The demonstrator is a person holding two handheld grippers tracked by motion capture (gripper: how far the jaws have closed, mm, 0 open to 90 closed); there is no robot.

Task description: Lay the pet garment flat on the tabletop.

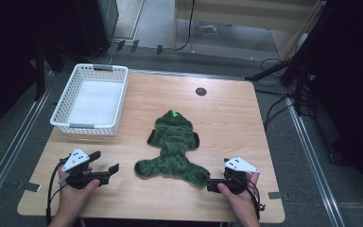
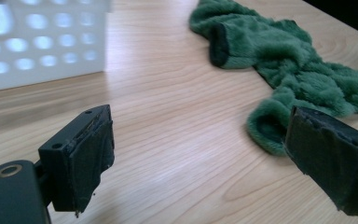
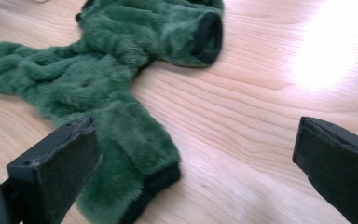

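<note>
— Where the worktop runs toward its near edge, lying flat: green plush garment, hood end pointing to the far edge, two leg ends spread toward the near edge.

— And the left tool?

— Held in the left hand close to the near left corner, jaws pointing toward the garment. Spread wide, nothing between them, bare wood under the gap in the left gripper view. Near leg end of the garment just behind the right-hand jaw there, apart from the pad.

— Right tool?

— Held in the right hand near the near edge, right of the middle, just beside the garment's right leg end. Jaws wide apart as well, gripping nothing. In the right gripper view, black-cuffed leg end lying just beside the left-hand jaw; touching or not, cannot tell. Garment flat on the wood, not lifted.

— Anything else on top?

— White perforated basket at the far left corner, well apart from the garment. Small dark round cap near the far edge, beyond the hood.
</note>
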